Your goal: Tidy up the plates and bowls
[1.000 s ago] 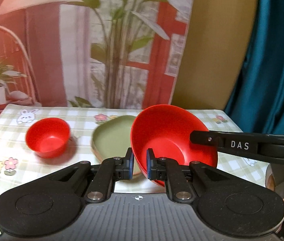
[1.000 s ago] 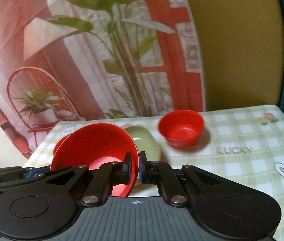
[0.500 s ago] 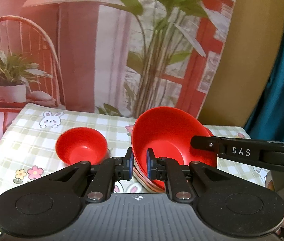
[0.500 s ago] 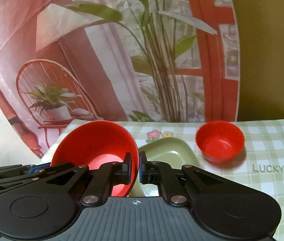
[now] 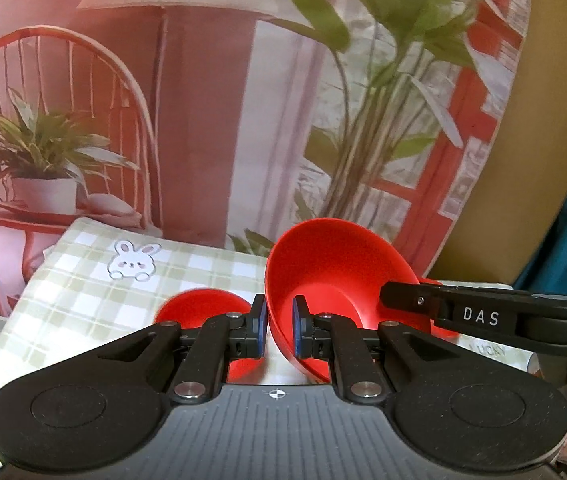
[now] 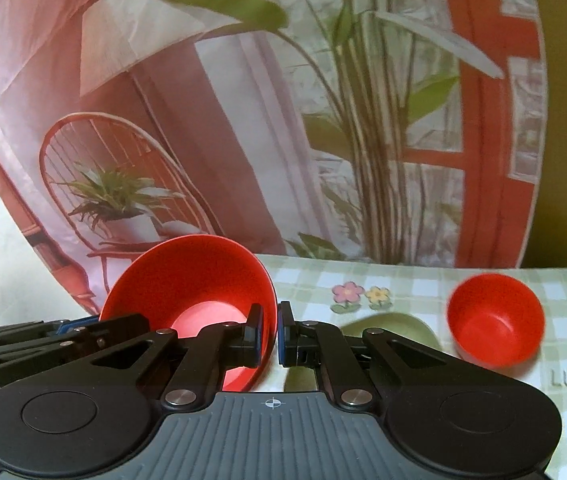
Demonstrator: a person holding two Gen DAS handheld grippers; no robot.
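- The left gripper (image 5: 277, 330) is pinched on the rim of the big bowl (image 5: 331, 276): one blue pad outside the wall, the other inside.
- The right gripper (image 6: 269, 330) is pinched on the opposite rim of the same big bowl (image 6: 187, 280), its pads pressed on the thin wall.
- The big bowl hangs tilted between the two grippers, its mouth turned toward the cameras, lifted off the cloth (image 5: 83, 292).
- In the left view, the right gripper's black arm, marked DAS, reaches across to the bowl's far rim.
- In the right view, the left gripper's black fingers (image 6: 55, 334) show at the big bowl's left edge.
- A small bowl (image 6: 495, 326) stands upright on the cloth, well to the right of the big bowl in the right view.
- A green plate (image 6: 391, 326) lies on the cloth between the big bowl and the small bowl, partly hidden by the right gripper.
- In the left view a red bowl (image 5: 199, 308) sits just left of the big bowl, low behind the fingers.
- A printed backdrop (image 6: 283, 120) hangs behind the big bowl.
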